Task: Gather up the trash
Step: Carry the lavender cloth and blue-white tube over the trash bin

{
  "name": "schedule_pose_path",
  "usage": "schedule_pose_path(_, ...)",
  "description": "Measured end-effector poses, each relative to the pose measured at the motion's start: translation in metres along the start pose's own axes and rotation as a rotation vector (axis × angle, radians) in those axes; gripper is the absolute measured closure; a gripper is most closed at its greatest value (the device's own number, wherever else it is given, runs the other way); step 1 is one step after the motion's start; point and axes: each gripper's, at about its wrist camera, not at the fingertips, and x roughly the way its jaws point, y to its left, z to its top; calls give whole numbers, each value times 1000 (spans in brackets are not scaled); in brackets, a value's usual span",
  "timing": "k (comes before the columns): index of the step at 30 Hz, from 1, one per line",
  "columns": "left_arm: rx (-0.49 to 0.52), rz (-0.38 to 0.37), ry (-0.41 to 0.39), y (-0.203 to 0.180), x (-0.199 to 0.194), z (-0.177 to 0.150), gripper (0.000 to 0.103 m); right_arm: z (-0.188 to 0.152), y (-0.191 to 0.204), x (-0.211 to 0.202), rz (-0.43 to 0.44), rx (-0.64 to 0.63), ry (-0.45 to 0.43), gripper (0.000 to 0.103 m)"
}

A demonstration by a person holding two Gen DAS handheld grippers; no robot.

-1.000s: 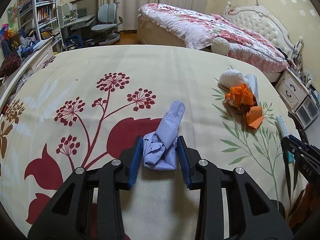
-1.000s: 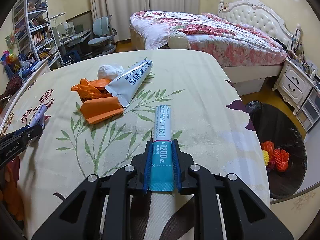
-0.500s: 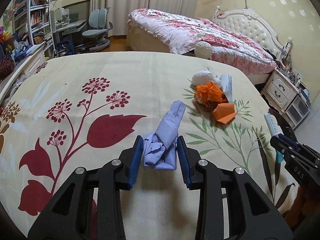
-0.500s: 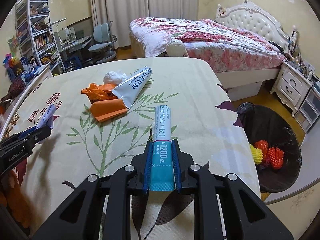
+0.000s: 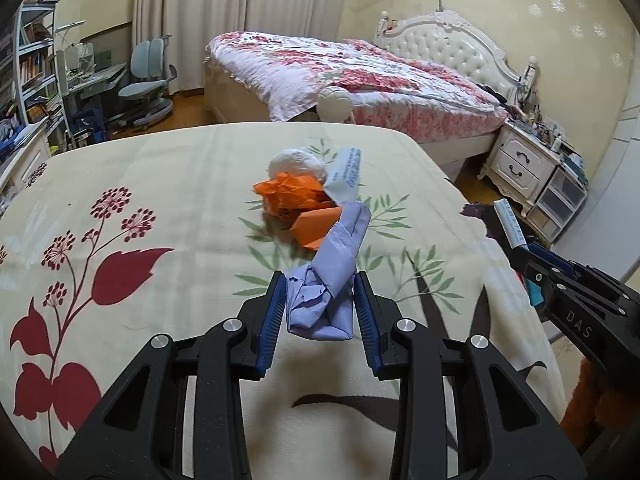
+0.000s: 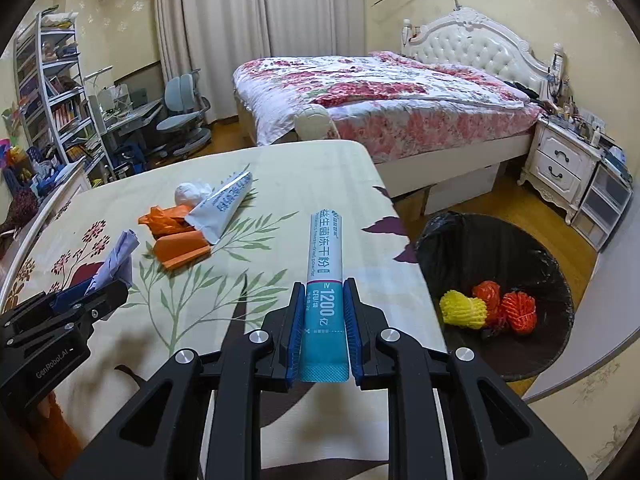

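From the left wrist view, the left gripper (image 5: 320, 312), clamped on a crumpled lilac paper (image 5: 326, 280), had swung rightward toward the bin, while in the right wrist view the right gripper (image 6: 323, 328) gripped a teal-and-white sachet (image 6: 325, 280) now beside the black-lined bin (image 6: 520, 248), nearly ready to drop.

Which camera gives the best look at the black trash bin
The right wrist view. It shows the black trash bin beside the table, open, with yellow and orange-red foam nets inside. In the left wrist view the right gripper blocks that corner, so the bin cannot be made out.
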Motion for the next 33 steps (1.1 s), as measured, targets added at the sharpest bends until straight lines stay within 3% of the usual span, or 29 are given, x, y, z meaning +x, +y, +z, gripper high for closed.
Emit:
schedule_pose_path(21, 193, -155, -12, -152, 55, 38, 69, 7, -127, 5, -176, 159, -35, 82)
schedule_pose_path(33, 277, -147, 2, -211, 96, 45, 69, 7, -166, 25, -201, 199, -28, 83)
